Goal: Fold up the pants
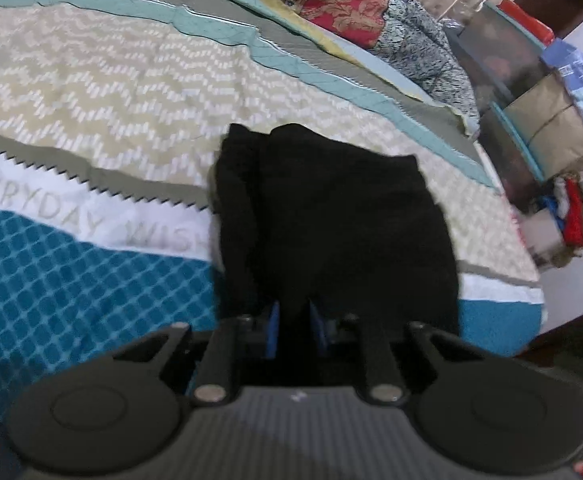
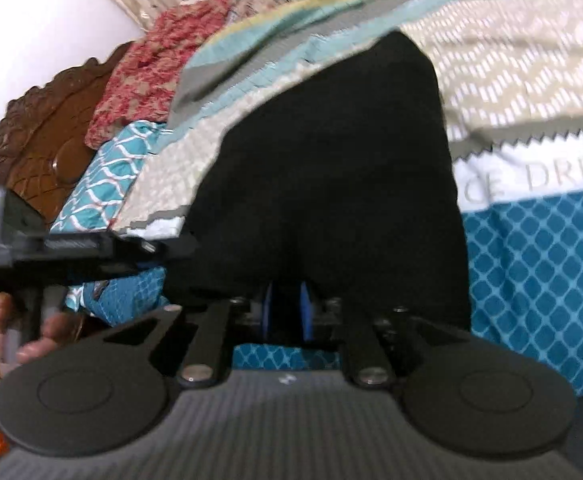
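Note:
The black pants [image 1: 331, 216] lie in a folded bundle on the patterned bedspread [image 1: 91, 92], with a thicker roll of cloth along their left edge. My left gripper [image 1: 296, 320] is shut on the near edge of the pants, and black cloth fills the narrow gap between its blue pads [image 1: 274, 322]. In the right wrist view the pants [image 2: 331, 152] rise from the bed towards the camera. My right gripper [image 2: 287, 310] is shut on their near edge, blue pads [image 2: 306, 308] pinching the cloth. The left gripper's body [image 2: 71, 246] shows at the left, touching the same edge.
Floral pillows [image 1: 343, 4] and a red patterned cushion [image 2: 147, 76] lie along the head of the bed by a carved wooden headboard [image 2: 39, 148]. Stacked storage boxes and clothes [image 1: 531, 120] stand beyond the bed's right edge. A hand [image 2: 27, 336] holds the left gripper.

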Available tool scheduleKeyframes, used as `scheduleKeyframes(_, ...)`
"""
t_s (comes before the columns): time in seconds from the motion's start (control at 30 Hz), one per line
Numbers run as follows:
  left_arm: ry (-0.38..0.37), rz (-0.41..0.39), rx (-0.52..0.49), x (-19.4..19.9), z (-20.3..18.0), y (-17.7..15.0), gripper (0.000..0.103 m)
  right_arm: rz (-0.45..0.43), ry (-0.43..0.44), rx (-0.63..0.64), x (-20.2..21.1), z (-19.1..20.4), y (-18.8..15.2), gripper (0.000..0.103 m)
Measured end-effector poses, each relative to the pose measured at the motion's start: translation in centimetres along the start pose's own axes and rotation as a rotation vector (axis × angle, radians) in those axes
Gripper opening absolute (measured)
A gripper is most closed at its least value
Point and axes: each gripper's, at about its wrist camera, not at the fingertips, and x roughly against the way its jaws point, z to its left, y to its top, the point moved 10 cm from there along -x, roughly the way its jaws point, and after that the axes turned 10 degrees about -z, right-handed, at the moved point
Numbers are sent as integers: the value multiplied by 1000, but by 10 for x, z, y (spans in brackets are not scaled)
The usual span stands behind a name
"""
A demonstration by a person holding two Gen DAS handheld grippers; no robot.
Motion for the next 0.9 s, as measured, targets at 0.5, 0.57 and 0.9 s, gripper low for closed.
scheduleKeyframes(0.5,4,-47,106,24,22,41,84,-279,-122,-99,39,-46,58,73)
scheduleKeyframes(0.57,6,-43,125,22,28,41,91,-272,-131,-125,40,-59,57,75)
scheduleKeyframes(0.9,-7,40,148,-4,27,26,99,-199,-47,-280,25,-81,38,85)
